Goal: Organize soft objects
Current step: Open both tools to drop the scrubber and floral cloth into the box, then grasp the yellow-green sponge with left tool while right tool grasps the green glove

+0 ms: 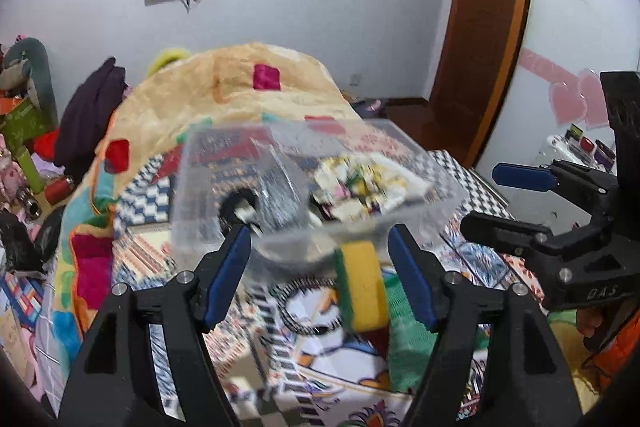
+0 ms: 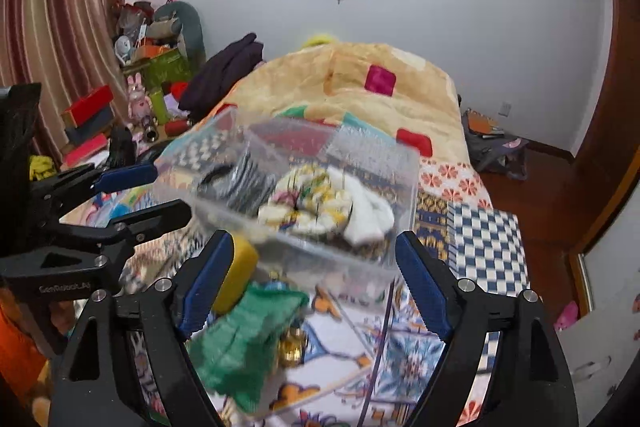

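A clear plastic box (image 1: 434,205) with compartments sits on the patterned bed; it holds a dark striped item (image 1: 276,183) and a floral scrunchie (image 1: 362,187). It shows in the right wrist view (image 2: 404,167) with the scrunchie (image 2: 308,205) and a white cloth (image 2: 370,215). A yellow-green sponge (image 1: 362,289) lies before the box, between the jaws of my open left gripper (image 1: 320,255); I cannot tell if it touches them. A green cloth (image 2: 244,339) lies by the sponge (image 2: 236,273). My right gripper (image 2: 312,267) is open, the box's near wall between its jaws.
A beige blanket (image 1: 248,95) with coloured patches is heaped behind the box. Clutter, boxes and toys (image 2: 140,87) stand to the left of the bed. A wooden door (image 1: 484,27) is on the right. A gold trinket (image 2: 292,347) lies beside the green cloth.
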### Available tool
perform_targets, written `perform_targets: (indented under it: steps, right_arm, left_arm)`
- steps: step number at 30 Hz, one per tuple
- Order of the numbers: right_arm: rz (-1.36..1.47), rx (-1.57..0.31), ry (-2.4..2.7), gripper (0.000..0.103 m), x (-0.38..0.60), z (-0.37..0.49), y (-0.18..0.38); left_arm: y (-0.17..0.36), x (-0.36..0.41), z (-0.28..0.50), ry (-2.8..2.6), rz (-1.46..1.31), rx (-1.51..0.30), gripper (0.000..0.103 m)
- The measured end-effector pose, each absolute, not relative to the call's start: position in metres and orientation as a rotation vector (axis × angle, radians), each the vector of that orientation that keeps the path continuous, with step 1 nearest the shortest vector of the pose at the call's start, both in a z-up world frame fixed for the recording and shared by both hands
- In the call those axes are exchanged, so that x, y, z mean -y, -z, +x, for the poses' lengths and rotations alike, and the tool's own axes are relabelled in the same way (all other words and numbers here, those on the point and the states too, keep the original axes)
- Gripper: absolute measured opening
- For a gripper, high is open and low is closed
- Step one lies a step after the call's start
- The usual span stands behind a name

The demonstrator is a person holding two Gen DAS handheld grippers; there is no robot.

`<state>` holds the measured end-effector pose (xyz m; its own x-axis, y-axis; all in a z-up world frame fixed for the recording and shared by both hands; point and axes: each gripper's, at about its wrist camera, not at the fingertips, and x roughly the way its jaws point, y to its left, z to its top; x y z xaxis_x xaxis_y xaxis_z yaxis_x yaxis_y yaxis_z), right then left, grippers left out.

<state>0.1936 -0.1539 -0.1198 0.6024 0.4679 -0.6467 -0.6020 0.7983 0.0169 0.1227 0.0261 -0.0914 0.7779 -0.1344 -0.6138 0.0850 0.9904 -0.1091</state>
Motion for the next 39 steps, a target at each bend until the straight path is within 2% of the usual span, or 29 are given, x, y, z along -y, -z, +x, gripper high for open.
perform_targets:
  steps: [6, 8, 10, 11, 13, 15, 29, 33, 39]
  right_arm:
    - [-0.194, -0.765, -0.657, 0.081, 0.156, 0.182, 0.148]
    - [-0.194, -0.779, -0.665, 0.079, 0.156, 0.178, 0.154]
    - [-0.192, -0.795, -0.676, 0.071, 0.154, 0.176, 0.16]
    - [-0.19, -0.805, -0.684, 0.068, 0.153, 0.176, 0.162]
    - [-0.187, -0.82, -0.696, 0.062, 0.153, 0.175, 0.166]
    - [-0.186, -0.825, -0.701, 0.058, 0.151, 0.175, 0.168]
    - [-0.226, -0.852, -0.748, 0.029, 0.132, 0.167, 0.178]
    - [-0.225, -0.833, -0.752, 0.01, 0.133, 0.165, 0.175]
    - [-0.184, -0.772, -0.775, 0.009, 0.142, 0.163, 0.158]
  left_arm:
    - [0.119, -0.014, 0.126, 0.154, -0.1, -0.739, 0.071]
    - [0.126, -0.008, 0.125, 0.166, -0.1, -0.753, 0.065]
    - [0.132, -0.003, 0.126, 0.178, -0.089, -0.77, 0.052]
    - [0.134, -0.002, 0.127, 0.182, -0.089, -0.775, 0.049]
    - [0.137, -0.002, 0.128, 0.191, -0.095, -0.788, 0.034]
    - [0.14, -0.002, 0.127, 0.2, -0.105, -0.796, 0.028]
    - [0.113, -0.024, 0.089, 0.169, -0.167, -0.686, 0.027]
    - [0.108, -0.025, 0.086, 0.166, -0.169, -0.673, 0.027]
    - [0.095, -0.029, 0.079, 0.155, -0.169, -0.638, 0.027]
